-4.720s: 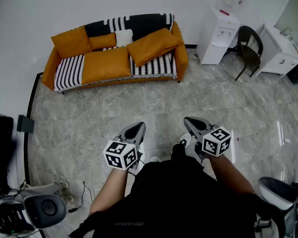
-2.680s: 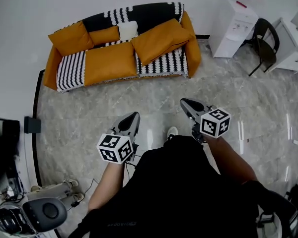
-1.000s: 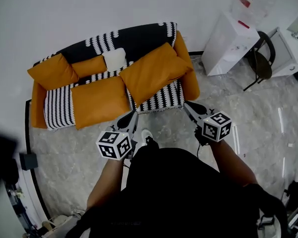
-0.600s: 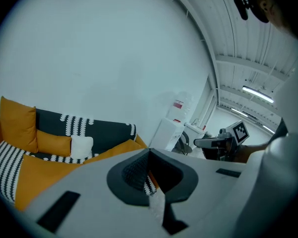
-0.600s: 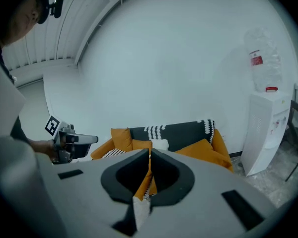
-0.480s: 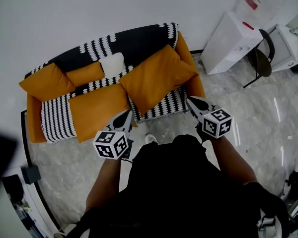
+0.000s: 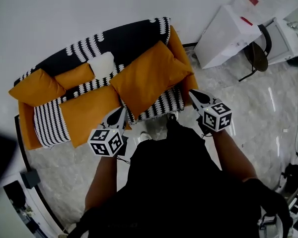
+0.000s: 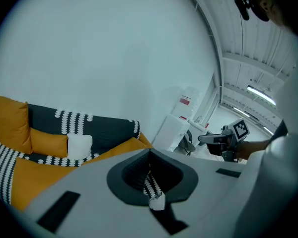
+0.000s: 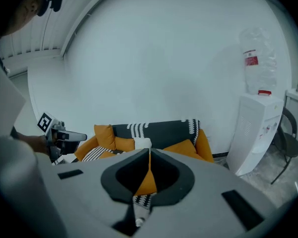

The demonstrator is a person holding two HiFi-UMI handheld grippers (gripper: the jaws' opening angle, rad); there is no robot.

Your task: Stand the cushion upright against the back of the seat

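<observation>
Head view: the sofa [image 7: 124, 38] is brought nearer than before; the cushion [image 7: 149, 76] is not yet touched. The left gripper [image 7: 121, 110] and right gripper [image 7: 193, 93] are held closed, empty.

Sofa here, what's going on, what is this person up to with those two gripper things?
A person stands at the front of the orange sofa, a gripper in each hand. The left gripper and right gripper are both shut and empty, near the seat's front edge. The big orange cushion lies slumped across the seat's right side, not yet upright against the back.
</observation>
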